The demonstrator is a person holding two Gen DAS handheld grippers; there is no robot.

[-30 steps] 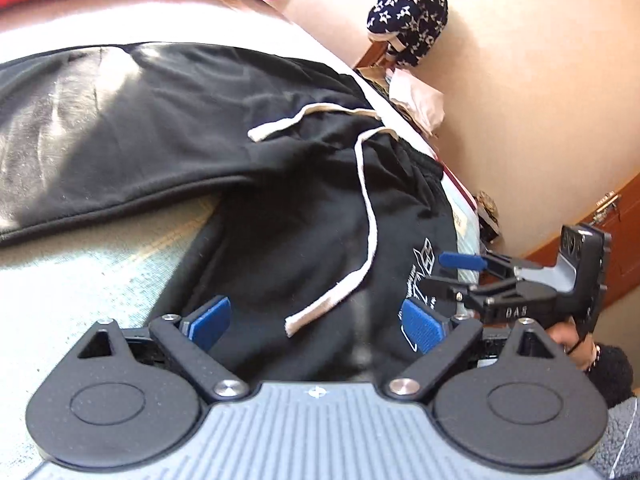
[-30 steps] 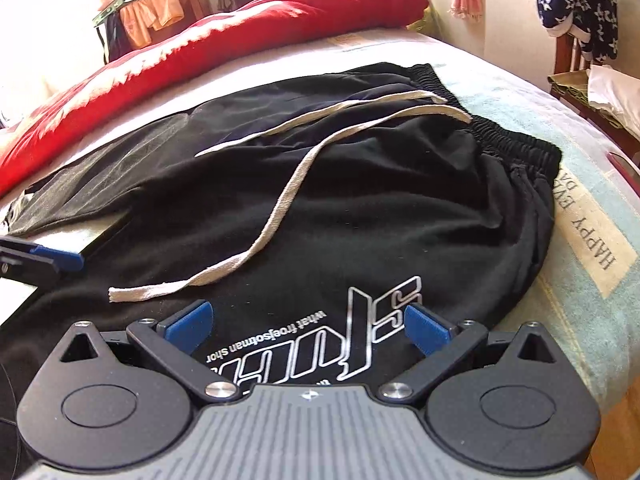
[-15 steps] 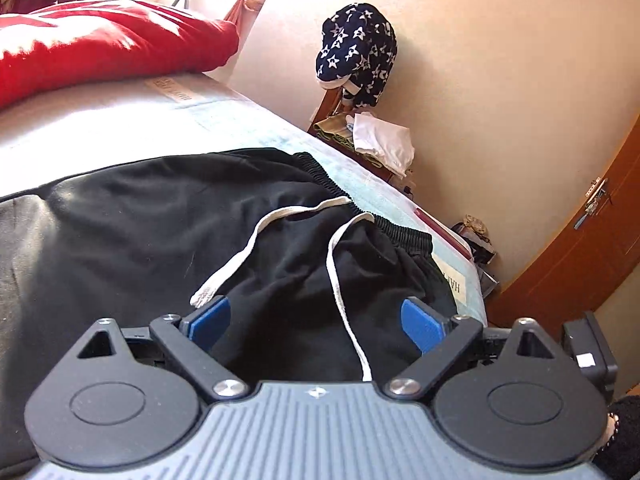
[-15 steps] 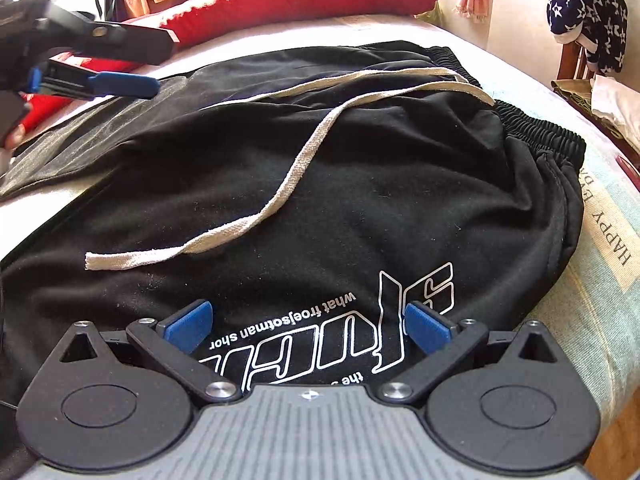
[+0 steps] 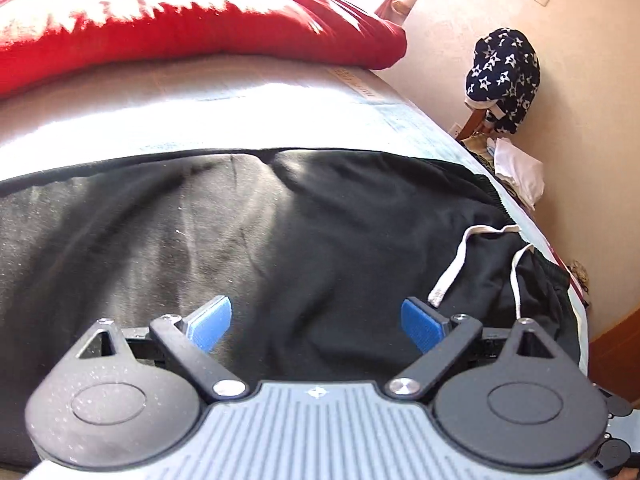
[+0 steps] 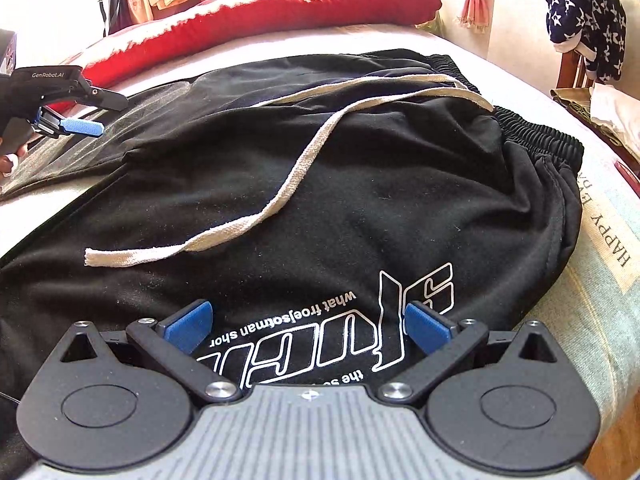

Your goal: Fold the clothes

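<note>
Two claws were in play, and from the left wrist view your left claw [image 5: 316, 322] stood spread wide with nothing between its pads, hovering over the black shorts [image 5: 280, 240] spread on the bed [image 5: 240, 120]. That fabric looked soft, light and limp, so it would sag and slide on itself; I judged a hem or the elastic waistband [image 5: 496, 200] the firmest place to pinch. A loose drawstring [image 5: 448, 276] lay near your right pad and could snag. From the right wrist view your right claw [image 6: 308, 326] was also spread and empty, above the printed leg. A red quilt [image 6: 280, 12] lay well beyond; nothing blocked you.
</note>
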